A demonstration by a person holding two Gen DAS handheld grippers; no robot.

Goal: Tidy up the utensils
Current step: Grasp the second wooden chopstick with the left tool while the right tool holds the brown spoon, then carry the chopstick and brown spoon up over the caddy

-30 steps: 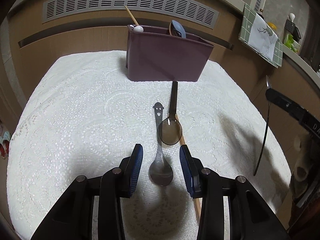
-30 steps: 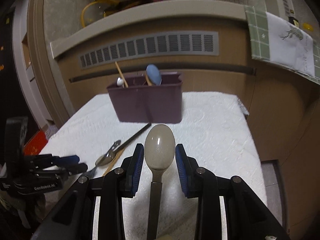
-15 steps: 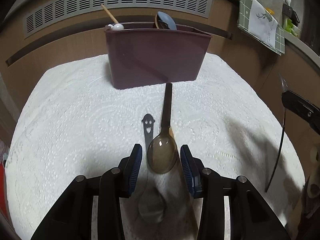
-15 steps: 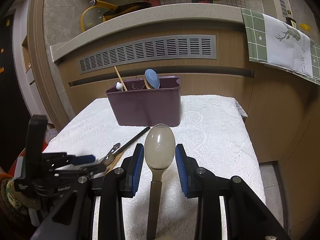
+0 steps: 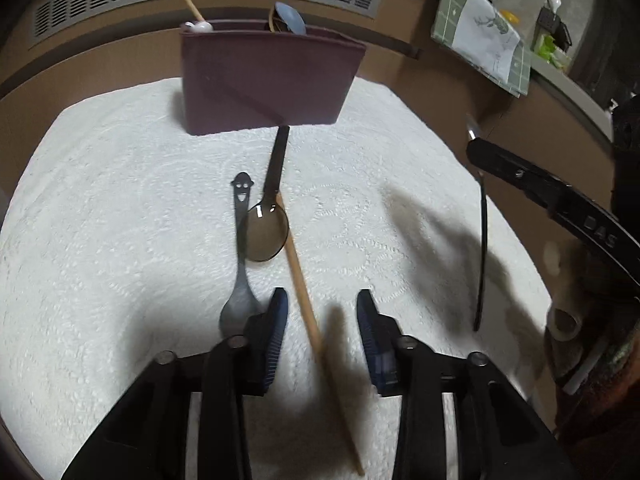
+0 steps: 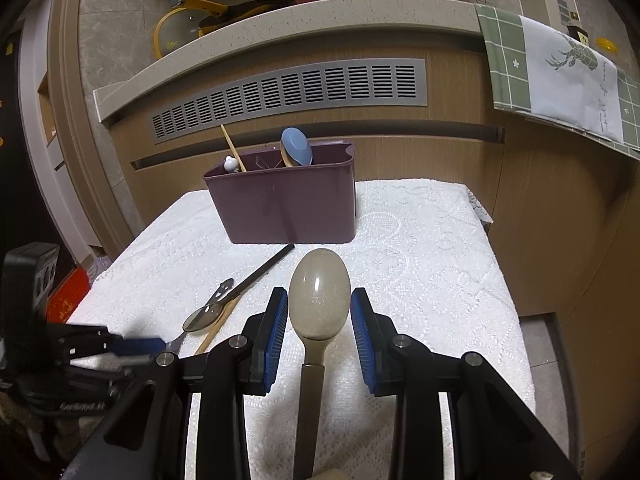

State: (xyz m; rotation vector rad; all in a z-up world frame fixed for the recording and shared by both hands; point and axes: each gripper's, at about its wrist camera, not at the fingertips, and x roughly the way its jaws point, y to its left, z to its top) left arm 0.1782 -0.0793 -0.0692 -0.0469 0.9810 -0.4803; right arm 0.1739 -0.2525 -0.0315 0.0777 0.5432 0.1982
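On the white lace-covered bench (image 5: 120, 240), a thin wooden chopstick (image 5: 304, 300) is straddled by the open, empty left claw (image 5: 322, 320), beside a smiley-handled steel spoon (image 5: 240, 264) and a black-handled translucent spoon (image 5: 268, 216). The chopstick is judged light, stiff and prone to rolling; a grip near mid-length is advised. A beige black-handled spoon (image 6: 319, 300) sits between the spread fingers of the right claw (image 6: 319, 316); its grip point is hidden. The maroon plastic caddy (image 6: 284, 204) conceals its compartments.
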